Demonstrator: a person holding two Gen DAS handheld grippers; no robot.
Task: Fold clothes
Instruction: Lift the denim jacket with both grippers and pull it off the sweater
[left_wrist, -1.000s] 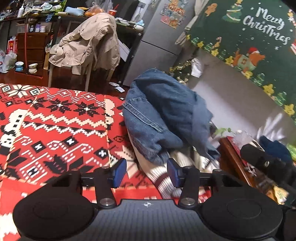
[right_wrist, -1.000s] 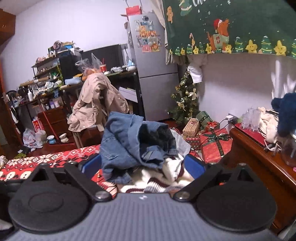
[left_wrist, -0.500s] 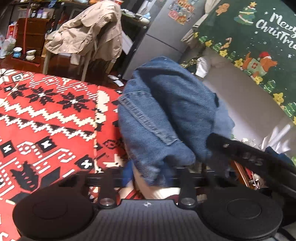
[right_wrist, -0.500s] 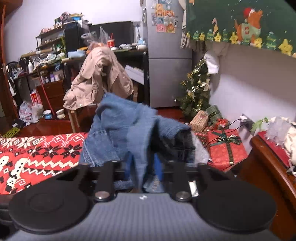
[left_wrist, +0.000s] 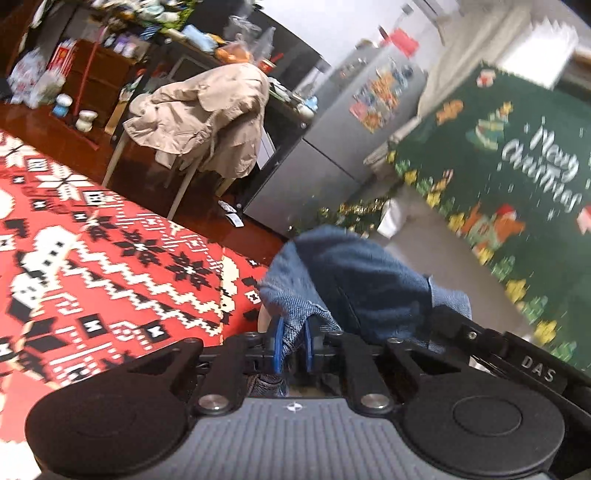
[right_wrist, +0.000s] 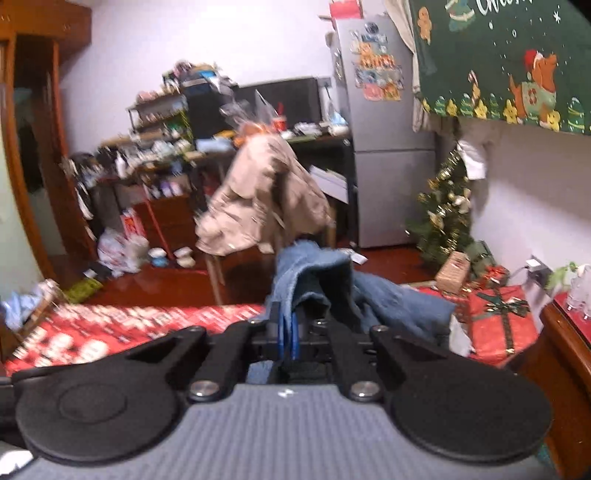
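A red patterned blanket (left_wrist: 110, 266) spreads across the surface below and to the left of both views, and bunched above its far edge is the blue denim garment (left_wrist: 362, 280), rising as a crumpled mound directly ahead of each gripper. The left gripper (left_wrist: 291, 345) is closing, with a fold of the denim's edge pinched between its blue pads, while the rest of the cloth heaps up beyond and to the right of its fingers. The right gripper (right_wrist: 287, 338) is clamped tight on another fold of the same garment (right_wrist: 314, 273), which drapes over the fingertips and trails off to the right.
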